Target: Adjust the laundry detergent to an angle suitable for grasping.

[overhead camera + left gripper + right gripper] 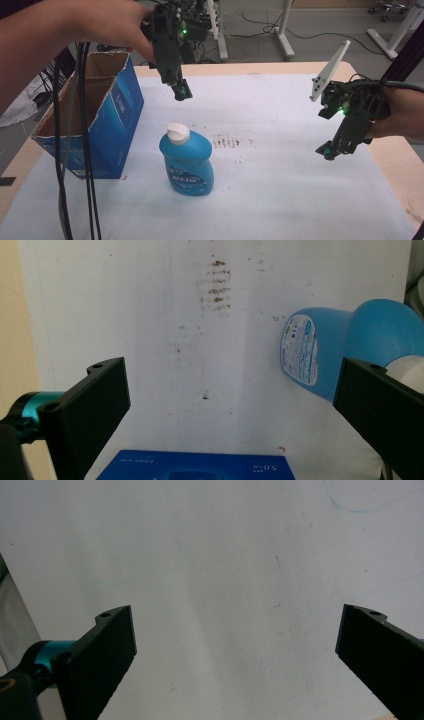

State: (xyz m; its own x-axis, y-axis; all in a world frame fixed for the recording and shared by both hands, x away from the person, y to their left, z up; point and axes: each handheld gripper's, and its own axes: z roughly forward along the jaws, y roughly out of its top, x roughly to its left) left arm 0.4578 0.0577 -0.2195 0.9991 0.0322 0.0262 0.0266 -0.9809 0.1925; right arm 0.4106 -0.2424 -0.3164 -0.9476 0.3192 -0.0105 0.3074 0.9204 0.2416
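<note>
Overhead, stained white table cover [280,150], blue bottle [187,162], cardboard box [107,117]

The left tool [181,92] is a black frame with a green light and a teal collar by its jaws; black cables trail from it. The right tool [331,150] matches, topped at 12 o'clock by a grey three-cornered plate [330,70]. Each flat black jaw has a screw hole.
</note>
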